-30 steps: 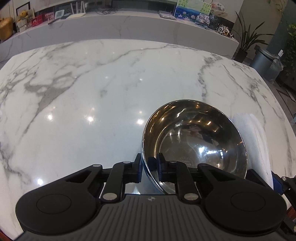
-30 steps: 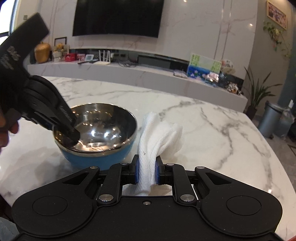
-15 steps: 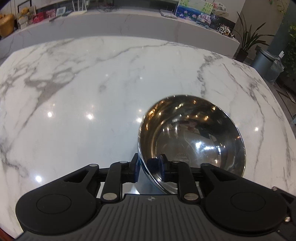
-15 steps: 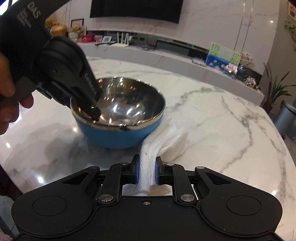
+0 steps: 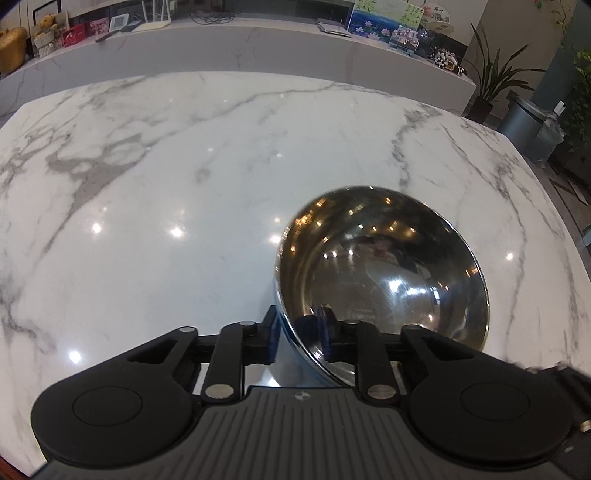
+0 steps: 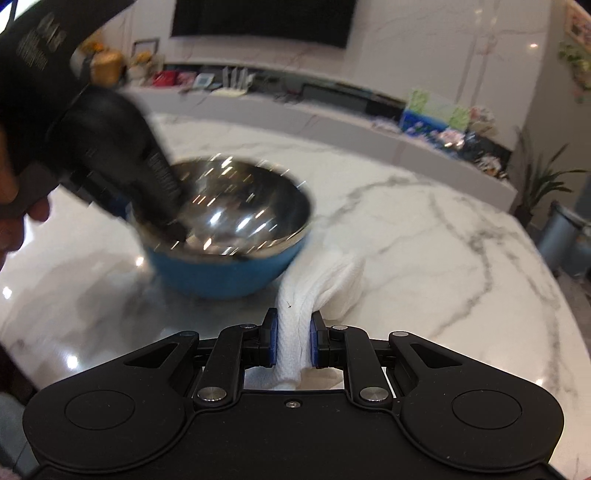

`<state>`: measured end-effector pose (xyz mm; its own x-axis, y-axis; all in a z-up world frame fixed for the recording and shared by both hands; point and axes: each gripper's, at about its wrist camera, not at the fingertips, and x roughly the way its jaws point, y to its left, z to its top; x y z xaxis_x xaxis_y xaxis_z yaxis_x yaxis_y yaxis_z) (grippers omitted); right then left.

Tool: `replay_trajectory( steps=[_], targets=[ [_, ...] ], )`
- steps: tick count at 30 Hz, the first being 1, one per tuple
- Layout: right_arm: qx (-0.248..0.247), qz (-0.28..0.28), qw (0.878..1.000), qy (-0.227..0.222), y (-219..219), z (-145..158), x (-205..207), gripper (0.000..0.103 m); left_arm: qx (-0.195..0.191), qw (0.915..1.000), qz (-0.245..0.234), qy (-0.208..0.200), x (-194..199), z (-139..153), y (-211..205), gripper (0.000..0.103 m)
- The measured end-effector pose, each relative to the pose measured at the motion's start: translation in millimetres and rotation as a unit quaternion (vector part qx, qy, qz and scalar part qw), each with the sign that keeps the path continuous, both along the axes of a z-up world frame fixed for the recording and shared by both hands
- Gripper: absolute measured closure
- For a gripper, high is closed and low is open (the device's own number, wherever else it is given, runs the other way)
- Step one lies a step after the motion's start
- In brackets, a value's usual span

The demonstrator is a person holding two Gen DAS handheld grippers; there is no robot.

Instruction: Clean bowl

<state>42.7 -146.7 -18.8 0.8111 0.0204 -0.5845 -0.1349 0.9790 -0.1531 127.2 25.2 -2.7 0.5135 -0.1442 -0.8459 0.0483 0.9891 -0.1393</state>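
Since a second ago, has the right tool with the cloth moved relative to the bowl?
Yes. The right tool, shut on the white cloth, has come closer to the bowl; the bowl looks larger, and the cloth now lies beside its blue wall.

A white marble bench [image 5: 221, 155] reflects ceiling lights; behind it, a long ledge [image 5: 236, 48], a plant [image 5: 491, 81], and a wall-mounted television [image 6: 262, 18].

Left tongs [image 5: 300, 332] closed across the near rim of the steel bowl [image 5: 384, 266], one finger outside the wall, the other inside; seen from the right wrist view, they come in from the upper left, angled downward, bare hand [image 6: 14, 206] gripping the handle at frame edge. Right tongs [image 6: 291, 338] clamped on a folded white cloth [image 6: 314, 295], held low, pointing forward.
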Motion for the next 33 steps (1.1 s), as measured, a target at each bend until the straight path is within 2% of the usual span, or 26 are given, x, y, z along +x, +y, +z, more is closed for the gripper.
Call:
replay_trajectory(
  steps=[3, 8, 19, 24, 26, 31, 33],
  targets=[
    [0.005, -0.004, 1.0, -0.023, -3, 5, -2, 0.088, 0.003, 1.0, 0.001, -0.001, 3, 1, 2, 0.089],
    [0.007, 0.015, 1.0, -0.025, 1, 5, -5, 0.088, 0.008, 1.0, 0.0, -0.003, 4, 2, 1, 0.089],
    [-0.01, 0.04, 0.998, 0.038, 10, -11, 6, 0.088, 0.002, 0.9999, 0.005, -0.013, 1, 0, -1, 0.089],
    [-0.015, 0.014, 0.999, 0.027, 1, -7, 9, 0.088, -0.011, 0.9995, 0.015, -0.026, -2, 1, 3, 0.088],
    [-0.015, 0.0, 1.0, 0.022, -6, -4, 15, 0.088, -0.017, 0.999, 0.019, -0.036, -3, 5, 5, 0.084],
    [-0.009, -0.033, 0.999, 0.04, -22, -5, 29, 0.088, -0.031, 0.997, 0.027, -0.066, -6, 18, 8, 0.063],
    [-0.005, -0.043, 0.998, 0.044, -26, -6, 30, 0.088, -0.039, 0.9959, 0.029, -0.076, -9, 23, 9, 0.06]
  ],
)
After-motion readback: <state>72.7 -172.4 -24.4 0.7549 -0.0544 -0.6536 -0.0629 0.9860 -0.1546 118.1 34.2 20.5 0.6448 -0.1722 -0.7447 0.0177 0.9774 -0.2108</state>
